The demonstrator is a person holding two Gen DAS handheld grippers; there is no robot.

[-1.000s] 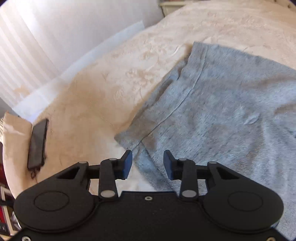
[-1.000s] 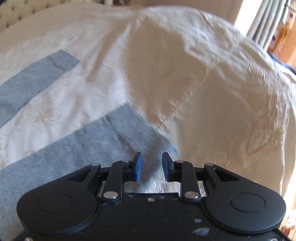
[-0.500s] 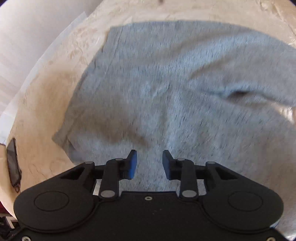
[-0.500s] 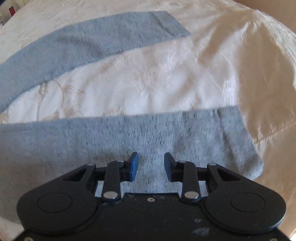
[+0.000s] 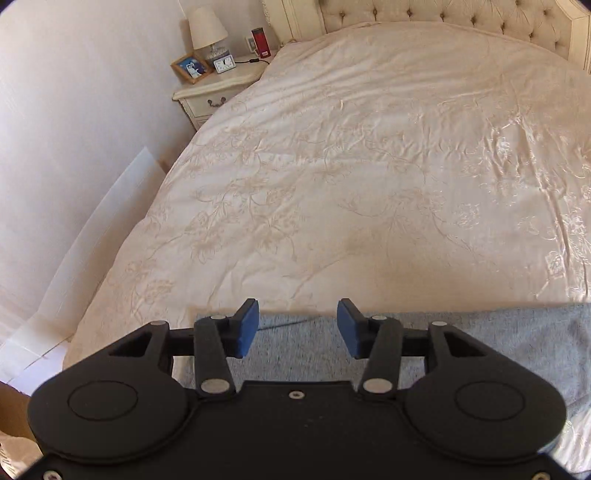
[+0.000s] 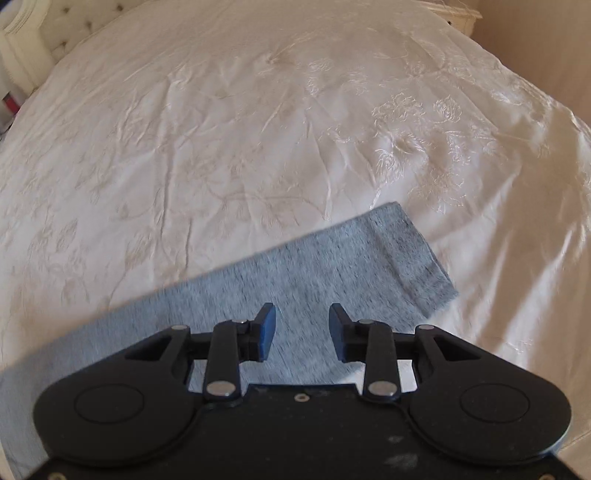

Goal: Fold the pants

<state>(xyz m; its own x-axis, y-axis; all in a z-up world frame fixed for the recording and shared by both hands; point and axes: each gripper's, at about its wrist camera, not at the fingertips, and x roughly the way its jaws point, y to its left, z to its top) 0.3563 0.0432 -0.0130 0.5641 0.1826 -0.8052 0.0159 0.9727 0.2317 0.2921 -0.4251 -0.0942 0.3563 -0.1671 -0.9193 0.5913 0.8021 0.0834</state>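
The grey pants [image 6: 303,273] lie flat on the cream bedspread [image 6: 258,129], one leg running diagonally, cuff apparently up-right. Above them, the left gripper [image 5: 297,328] and right gripper [image 6: 302,326] are opening, empty.

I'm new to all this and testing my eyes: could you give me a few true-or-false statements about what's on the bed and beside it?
1. The pants are grey. True.
2. The left gripper clamps the pants. False: its jaws are opening, nothing pinched between them.
3. A lamp stands on the nightstand. True.
4. The bedspread is dark blue. False: it is cream.
5. The right gripper holds a phone. False: it holds nothing, jaws opening above the pants.
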